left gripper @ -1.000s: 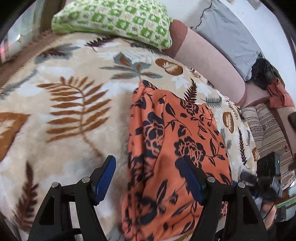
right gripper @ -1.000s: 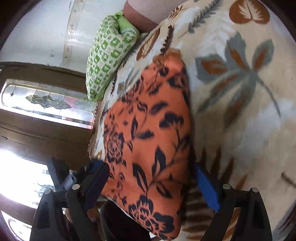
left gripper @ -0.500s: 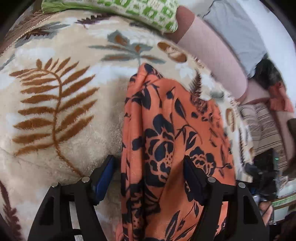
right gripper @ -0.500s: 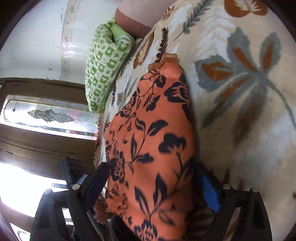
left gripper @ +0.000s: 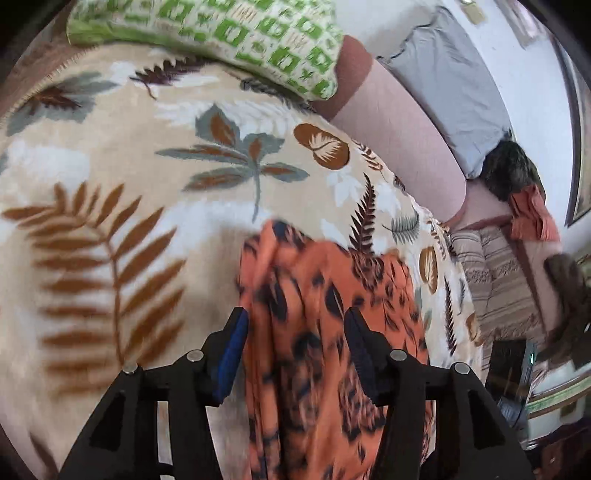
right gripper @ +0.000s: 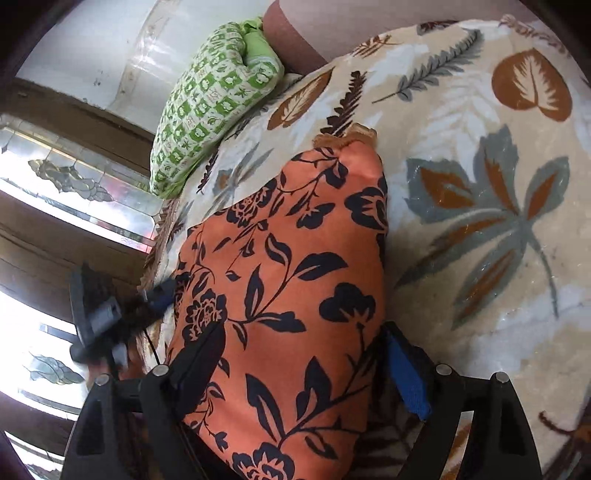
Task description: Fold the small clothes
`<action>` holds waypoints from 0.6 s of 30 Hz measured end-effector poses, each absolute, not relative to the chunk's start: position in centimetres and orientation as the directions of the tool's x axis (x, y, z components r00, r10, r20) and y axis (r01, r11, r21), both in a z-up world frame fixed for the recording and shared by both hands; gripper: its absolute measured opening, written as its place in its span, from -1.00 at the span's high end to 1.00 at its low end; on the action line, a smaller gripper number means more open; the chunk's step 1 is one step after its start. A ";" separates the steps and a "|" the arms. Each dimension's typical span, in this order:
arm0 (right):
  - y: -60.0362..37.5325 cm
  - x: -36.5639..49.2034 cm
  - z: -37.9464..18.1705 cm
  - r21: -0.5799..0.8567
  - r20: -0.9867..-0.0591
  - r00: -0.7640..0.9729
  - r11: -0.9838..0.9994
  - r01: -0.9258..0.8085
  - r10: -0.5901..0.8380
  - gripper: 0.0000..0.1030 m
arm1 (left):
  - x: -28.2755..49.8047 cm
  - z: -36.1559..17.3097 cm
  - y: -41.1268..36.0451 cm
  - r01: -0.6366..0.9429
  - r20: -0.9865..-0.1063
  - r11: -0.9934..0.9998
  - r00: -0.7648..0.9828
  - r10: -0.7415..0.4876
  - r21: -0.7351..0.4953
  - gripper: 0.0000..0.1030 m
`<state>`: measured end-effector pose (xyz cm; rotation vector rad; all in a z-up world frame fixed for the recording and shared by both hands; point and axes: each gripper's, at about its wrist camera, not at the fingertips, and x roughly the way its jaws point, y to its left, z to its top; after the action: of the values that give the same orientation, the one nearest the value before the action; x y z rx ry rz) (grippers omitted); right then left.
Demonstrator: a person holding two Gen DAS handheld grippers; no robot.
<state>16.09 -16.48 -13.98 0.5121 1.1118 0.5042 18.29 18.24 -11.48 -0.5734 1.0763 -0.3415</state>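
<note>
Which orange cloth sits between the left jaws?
The black-flowered orange cloth on the leaf blanket, its left edge between the closing jaws. The plain orange cloth lies far off on the sofa.

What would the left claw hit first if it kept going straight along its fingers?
Most likely the orange floral garment, which already lies between the left claw's closing fingers, with the leaf-print blanket underneath.

A cream blanket (left gripper: pixel 110 184) printed with brown ferns and grey-green leaves covers the whole bed. At twelve o'clock in the left wrist view a green-and-white checked pillow (left gripper: pixel 221 33) lies on it, touching a pink bolster (left gripper: pixel 399 125) that runs toward two o'clock. Beyond the bolster rests a grey pillow (left gripper: pixel 454 92). At three o'clock sits a striped cushion (left gripper: pixel 495 280), with a rust-orange cloth (left gripper: pixel 532 214) just above. From the right wrist, a window of patterned glass (right gripper: pixel 66 177) shows at nine o'clock.
</note>
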 end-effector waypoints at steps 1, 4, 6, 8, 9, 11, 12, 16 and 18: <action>-16.4 15.7 -13.8 0.605 -0.707 0.365 0.785 -0.132 0.606 -0.69 | 19.3 -12.2 18.1 -0.027 -0.753 0.820 0.416 -0.510 -0.571 0.52; -16.1 15.2 -13.3 0.570 -0.720 0.371 0.805 -0.167 0.587 -0.69 | 20.9 -14.8 18.6 -0.084 -0.754 0.790 0.373 -0.541 -0.608 0.58; -15.6 15.2 -13.4 0.540 -0.741 0.359 0.821 -0.183 0.568 -0.69 | 20.7 -14.7 19.1 -0.089 -0.736 0.772 0.384 -0.557 -0.630 0.58; -15.4 15.2 -13.6 0.539 -0.744 0.351 0.821 -0.188 0.569 -0.69 | 20.3 -13.9 18.8 -0.072 -0.738 0.783 0.396 -0.547 -0.618 0.57; -15.4 15.1 -13.7 0.542 -0.742 0.350 0.819 -0.188 0.572 -0.69 | 20.1 -13.0 18.7 -0.045 -0.730 0.787 0.409 -0.548 -0.615 0.55; -15.5 14.9 -13.3 0.545 -0.733 0.363 0.816 -0.192 0.575 -0.69 | 20.1 -11.5 18.4 -0.011 -0.725 0.808 0.448 -0.523 -0.589 0.32; -15.5 14.9 -13.2 0.545 -0.732 0.366 0.816 -0.192 0.575 -0.69 | 20.3 -11.1 18.4 -0.006 -0.713 0.805 0.468 -0.522 -0.593 0.23; -15.6 14.6 -13.1 0.551 -0.728 0.366 0.813 -0.191 0.579 -0.69 | 22.7 -13.5 18.1 -0.081 -0.795 0.846 0.398 -0.458 -0.528 0.46; -15.7 14.7 -13.2 0.560 -0.727 0.360 0.809 -0.182 0.584 -0.69 | 23.0 -14.1 18.7 -0.129 -0.778 0.814 0.410 -0.476 -0.566 0.44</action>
<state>14.71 -15.72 -13.18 0.4210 1.0987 0.5127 22.99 18.65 -14.05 -0.6117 1.1447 -0.2363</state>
